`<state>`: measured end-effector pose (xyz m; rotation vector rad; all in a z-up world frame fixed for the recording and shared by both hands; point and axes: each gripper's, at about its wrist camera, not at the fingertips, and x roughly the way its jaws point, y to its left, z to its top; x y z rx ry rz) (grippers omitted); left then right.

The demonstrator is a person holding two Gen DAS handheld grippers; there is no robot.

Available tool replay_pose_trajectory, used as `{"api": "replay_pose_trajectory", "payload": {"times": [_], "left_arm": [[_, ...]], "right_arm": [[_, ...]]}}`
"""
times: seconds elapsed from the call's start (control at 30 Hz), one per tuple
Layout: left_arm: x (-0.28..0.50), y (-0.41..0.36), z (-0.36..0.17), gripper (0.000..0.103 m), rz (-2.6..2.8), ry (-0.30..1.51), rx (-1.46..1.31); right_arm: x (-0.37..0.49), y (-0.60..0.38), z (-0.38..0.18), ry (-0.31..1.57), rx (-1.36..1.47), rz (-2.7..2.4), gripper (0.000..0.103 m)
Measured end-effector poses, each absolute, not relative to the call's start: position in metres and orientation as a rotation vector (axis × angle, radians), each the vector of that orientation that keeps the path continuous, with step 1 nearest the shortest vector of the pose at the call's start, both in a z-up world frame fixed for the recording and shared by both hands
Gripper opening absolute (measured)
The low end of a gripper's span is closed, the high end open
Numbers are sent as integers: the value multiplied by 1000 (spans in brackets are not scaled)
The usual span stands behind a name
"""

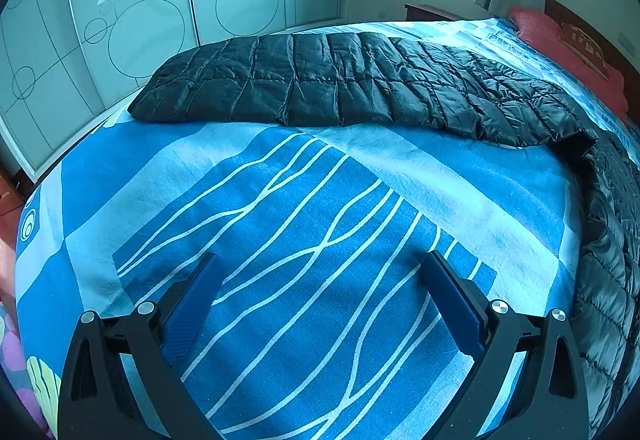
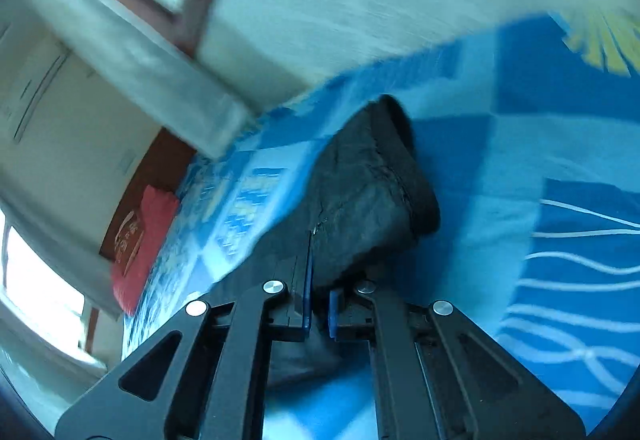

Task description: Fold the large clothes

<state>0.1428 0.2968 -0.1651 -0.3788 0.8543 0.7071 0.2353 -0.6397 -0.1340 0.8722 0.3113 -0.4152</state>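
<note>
One black quilted coat point(image 1: 360, 79) lay across the bed point(image 1: 280, 240), from ten to three o'clock ahead of my left claw point(image 1: 320, 300), which hung released and empty. My right claw point(image 2: 318, 292) was clenched on a coat edge point(image 2: 360, 199), so I judged a fold was beginning. Next, that edge needed carrying over the body. Two claws, one red pillow point(image 1: 568, 51).

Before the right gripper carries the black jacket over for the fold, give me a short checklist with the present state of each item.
1. Right gripper shut on the quilted jacket: ok.
2. Grip depth on the fabric: cannot tell, picture blurred.
3. Left gripper open, empty: ok.
4. Left gripper pinning the jacket: not ok, it hangs over bare bedsheet.
5. Jacket body flat on the bed: ok.
6. Red pillow apart from the jacket: ok.
</note>
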Motion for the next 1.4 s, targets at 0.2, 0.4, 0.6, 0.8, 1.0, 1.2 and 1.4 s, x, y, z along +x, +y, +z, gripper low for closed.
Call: {"api": "replay_pose_trajectory", "payload": {"times": [0.2,0.4,0.6,0.8,1.0,1.2,1.4], "left_arm": [[143,297,-165,99,707,853,-379],[143,296,-166,99,709,848,-375],[141,295,-167,99,711,838,-371],[138,294,-168,99,709,822,-373],[135,294,-170,99,708,807,-374],[134,293,-170,99,708,802,-373],[134,292,-170,99,709,802,-372]], "right_arm": [[281,-522,-66,329,597,-234,5],[325,-381,-44,405,422,-38,5],[353,-234,-56,508,305,117,5],[383,-113,-81,617,205,220,5],[401,-45,-109,692,130,266,5],[409,5,-136,763,58,294,6],[409,35,-141,807,36,406,48]]}}
